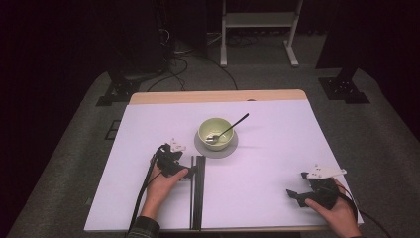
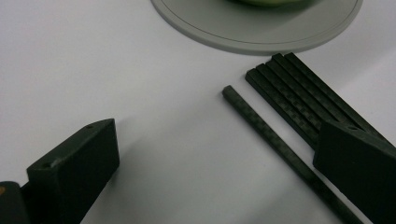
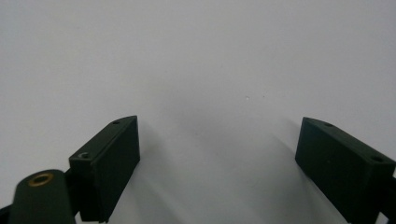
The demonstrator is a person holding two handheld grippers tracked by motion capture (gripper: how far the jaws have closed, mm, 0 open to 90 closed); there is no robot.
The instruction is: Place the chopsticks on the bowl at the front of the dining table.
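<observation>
Left gripper (image 1: pixel 184 167): jaws wide apart, holding nothing, set low on the white table (image 1: pixel 277 163). One black chopstick (image 2: pixel 280 149) lies loose between its jaws; bundle of black chopsticks (image 2: pixel 299 95) just beside it, under the right-hand jaw. Right gripper (image 1: pixel 297 194): jaws wide, empty, well apart near the table's right edge. Green bowl (image 1: pixel 215 130) with spoon (image 1: pixel 229 129) on grey plate (image 1: pixel 216 150), just beyond the chopsticks.

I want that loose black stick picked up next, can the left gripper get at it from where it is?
Probably yes. The left gripper is open, and the single black stick lies between its jaws with bare table around it; the bundled sticks sit close beside it.
</observation>
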